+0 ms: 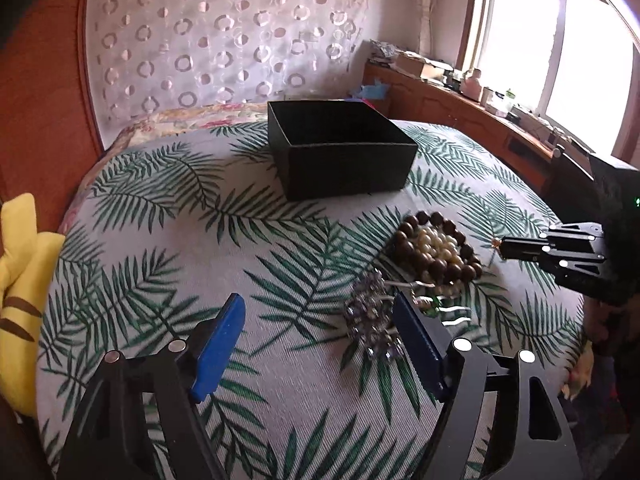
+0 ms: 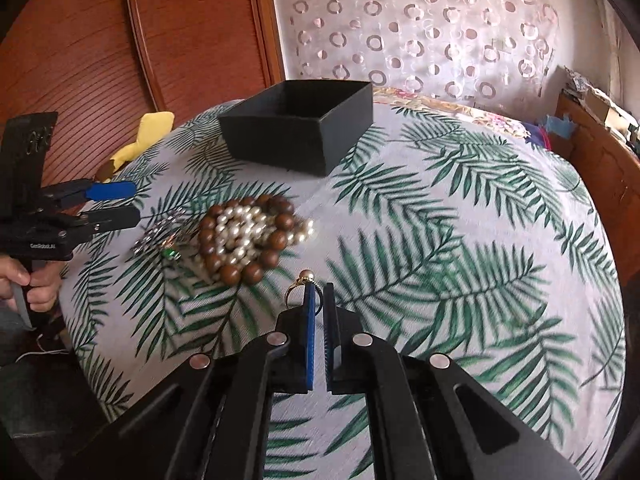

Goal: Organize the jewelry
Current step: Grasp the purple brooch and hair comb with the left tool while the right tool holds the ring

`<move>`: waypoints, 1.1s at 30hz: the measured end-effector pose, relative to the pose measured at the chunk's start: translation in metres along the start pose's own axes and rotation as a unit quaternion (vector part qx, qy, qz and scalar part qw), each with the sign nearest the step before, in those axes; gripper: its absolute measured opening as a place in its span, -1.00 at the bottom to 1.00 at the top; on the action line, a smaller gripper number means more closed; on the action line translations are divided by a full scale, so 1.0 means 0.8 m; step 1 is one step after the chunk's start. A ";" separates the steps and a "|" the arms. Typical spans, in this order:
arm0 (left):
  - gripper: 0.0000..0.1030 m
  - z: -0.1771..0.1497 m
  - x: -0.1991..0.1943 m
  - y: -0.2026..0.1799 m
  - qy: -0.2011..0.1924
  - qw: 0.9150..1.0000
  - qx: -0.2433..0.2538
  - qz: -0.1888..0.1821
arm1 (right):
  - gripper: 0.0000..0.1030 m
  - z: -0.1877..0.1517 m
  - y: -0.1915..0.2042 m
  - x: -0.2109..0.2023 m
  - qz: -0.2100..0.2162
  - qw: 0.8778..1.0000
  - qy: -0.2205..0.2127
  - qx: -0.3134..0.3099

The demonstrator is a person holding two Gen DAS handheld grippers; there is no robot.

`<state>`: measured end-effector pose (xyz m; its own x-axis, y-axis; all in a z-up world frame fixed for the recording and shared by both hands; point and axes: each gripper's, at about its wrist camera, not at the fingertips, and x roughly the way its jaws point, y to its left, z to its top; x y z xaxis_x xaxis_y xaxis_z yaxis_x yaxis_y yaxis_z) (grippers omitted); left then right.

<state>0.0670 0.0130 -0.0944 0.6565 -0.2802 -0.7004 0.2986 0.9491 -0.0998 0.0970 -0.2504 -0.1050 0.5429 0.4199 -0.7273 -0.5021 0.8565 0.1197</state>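
Observation:
An open black box [image 1: 340, 152] stands on the leaf-print cloth; it also shows in the right wrist view [image 2: 298, 126]. A pile of brown wooden beads [image 1: 436, 256] and pearls [image 2: 240, 232] lies in front of it. A crystal bracelet [image 1: 370, 320] lies beside my left gripper's right finger; it shows in the right wrist view too [image 2: 160, 232]. My left gripper [image 1: 320, 320] is open and empty, low over the cloth; it also shows in the right wrist view [image 2: 128, 202]. My right gripper [image 2: 318, 292] is shut on a gold pearl ring [image 2: 302, 284], just right of the pile; it also shows in the left wrist view [image 1: 502, 249].
A green stone piece [image 2: 172, 255] lies by the crystal bracelet. A yellow plush [image 1: 20, 280] sits at the left edge of the cloth. A wooden headboard [image 2: 120, 40] stands behind. A cluttered wooden shelf [image 1: 460, 92] runs under the window on the right.

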 end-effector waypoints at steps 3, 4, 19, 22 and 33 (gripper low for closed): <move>0.25 -0.003 0.002 0.000 0.005 1.000 -0.005 -0.005 | -0.91 -0.005 0.007 -0.002 -0.007 1.000 -0.005 -0.004; 0.21 -0.003 0.001 0.001 0.006 1.000 -0.007 -0.009 | -0.91 -0.005 0.008 -0.003 -0.004 1.000 -0.008 -0.005; -0.22 0.006 0.030 -0.013 0.027 0.999 -0.009 -0.044 | -0.91 -0.010 0.008 -0.001 -0.002 1.000 -0.017 0.002; -0.32 0.008 0.037 -0.018 0.033 0.999 -0.002 -0.038 | -0.91 -0.010 0.007 -0.002 -0.001 1.000 -0.019 0.002; -0.50 0.013 0.040 -0.016 0.033 0.998 0.002 -0.050 | -0.91 -0.010 0.007 -0.003 -0.001 1.000 -0.021 0.002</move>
<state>0.0910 -0.0093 -0.1081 0.5764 -0.3628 -0.7322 0.3626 0.9166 -0.1687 0.0874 -0.2489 -0.1082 0.5709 0.4307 -0.6990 -0.4982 0.8584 0.1220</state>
